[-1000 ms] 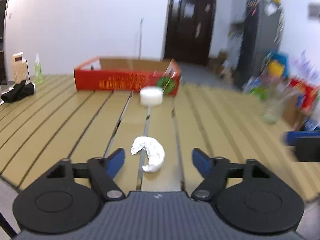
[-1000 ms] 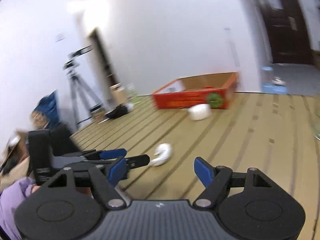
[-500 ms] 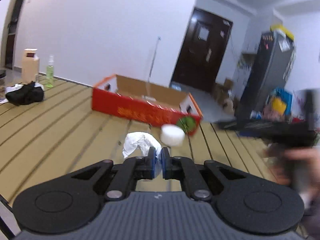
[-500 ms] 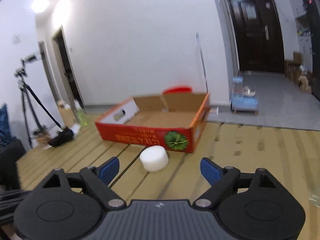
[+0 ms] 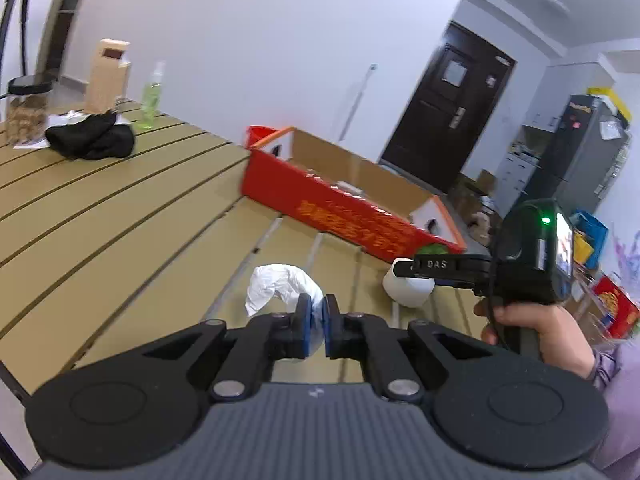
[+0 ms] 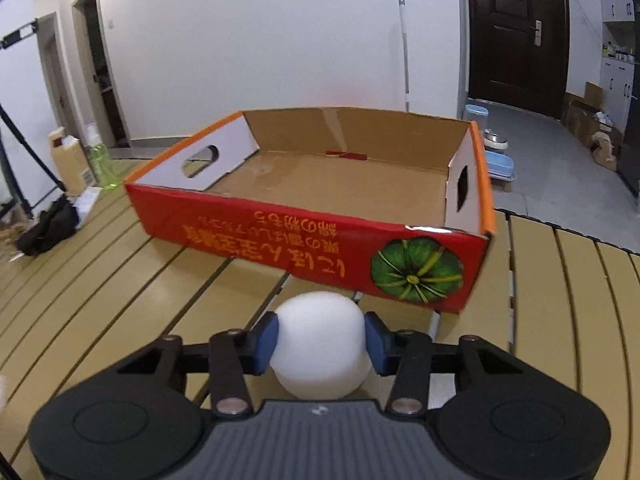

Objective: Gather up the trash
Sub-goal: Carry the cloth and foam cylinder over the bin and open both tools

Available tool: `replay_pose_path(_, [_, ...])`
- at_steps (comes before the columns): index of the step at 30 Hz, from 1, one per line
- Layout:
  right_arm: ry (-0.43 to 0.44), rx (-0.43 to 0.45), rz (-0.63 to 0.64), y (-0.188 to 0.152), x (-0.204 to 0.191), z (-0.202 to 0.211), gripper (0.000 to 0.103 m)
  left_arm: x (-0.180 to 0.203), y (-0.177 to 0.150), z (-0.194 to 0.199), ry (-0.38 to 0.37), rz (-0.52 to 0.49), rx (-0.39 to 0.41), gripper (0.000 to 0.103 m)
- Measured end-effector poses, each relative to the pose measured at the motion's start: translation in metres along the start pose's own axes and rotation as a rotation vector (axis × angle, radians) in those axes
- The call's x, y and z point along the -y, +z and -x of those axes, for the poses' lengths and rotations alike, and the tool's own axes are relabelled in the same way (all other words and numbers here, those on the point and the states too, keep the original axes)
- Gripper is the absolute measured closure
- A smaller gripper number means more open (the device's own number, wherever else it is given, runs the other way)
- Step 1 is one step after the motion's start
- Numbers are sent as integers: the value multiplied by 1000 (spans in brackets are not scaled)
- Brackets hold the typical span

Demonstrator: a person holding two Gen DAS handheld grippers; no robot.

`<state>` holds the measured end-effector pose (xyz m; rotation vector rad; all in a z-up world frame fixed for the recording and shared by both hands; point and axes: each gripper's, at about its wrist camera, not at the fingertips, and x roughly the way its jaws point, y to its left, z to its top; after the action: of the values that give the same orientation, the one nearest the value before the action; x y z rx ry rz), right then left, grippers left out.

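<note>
My left gripper [image 5: 315, 312] is shut on a crumpled white tissue [image 5: 276, 282], which bulges out to the left of the blue pads above the slatted table [image 5: 100, 220]. My right gripper [image 6: 320, 336] is closing its jaws around a white foam cup [image 6: 320, 344]; both blue pads touch its sides. The cup [image 5: 406, 294] stands on the table just before the red cardboard box [image 6: 304, 240]. The open-topped box looks nearly empty inside. In the left wrist view a hand [image 5: 532, 320] holds the right gripper at the cup.
A black cloth [image 5: 90, 138], a green spray bottle [image 5: 150, 100], a tan carton [image 5: 108, 76] and a jar [image 5: 26, 106] sit at the table's far left. A tripod [image 6: 24, 160] stands left of the table. The floor and a dark door [image 6: 516, 32] lie beyond the box.
My left gripper shut on the tissue and lifted it toward the box. My right gripper swung across to the white cup and its jaws narrowed onto it.
</note>
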<state>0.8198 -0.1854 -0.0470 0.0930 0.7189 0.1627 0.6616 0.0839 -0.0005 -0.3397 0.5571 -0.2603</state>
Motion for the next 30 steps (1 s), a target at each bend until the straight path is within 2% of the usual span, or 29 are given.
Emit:
replay_pose_path(4, [45, 64, 39, -23, 12, 81, 59, 25, 1, 28, -18, -35, 17, 97])
replay_pose_path(8, [105, 123, 66, -62, 23, 167, 59, 69, -11, 78, -45, -111, 48, 96])
replay_pose_path(12, [200, 175, 83, -118, 23, 251, 58, 97, -56, 131, -92, -166, 32, 96])
replay_pose_path(16, [282, 189, 79, -178, 19, 304, 58, 96, -120, 170, -97, -139, -39, 96])
replay_pose_path(19, [327, 179, 99, -226, 10, 328, 58, 84, -164, 179, -48, -95, -120, 96])
replay_pose_path(23, [331, 118, 132, -272, -3, 336, 58, 69, -197, 179, -2, -44, -175, 96])
replay_pose_path(26, [302, 54, 153, -293, -14, 326, 58, 59, -207, 161, 33, -38, -244, 96])
replay_pose_path(30, [304, 22, 182, -304, -29, 310, 57, 41, -212, 127, 48, -10, -344, 96])
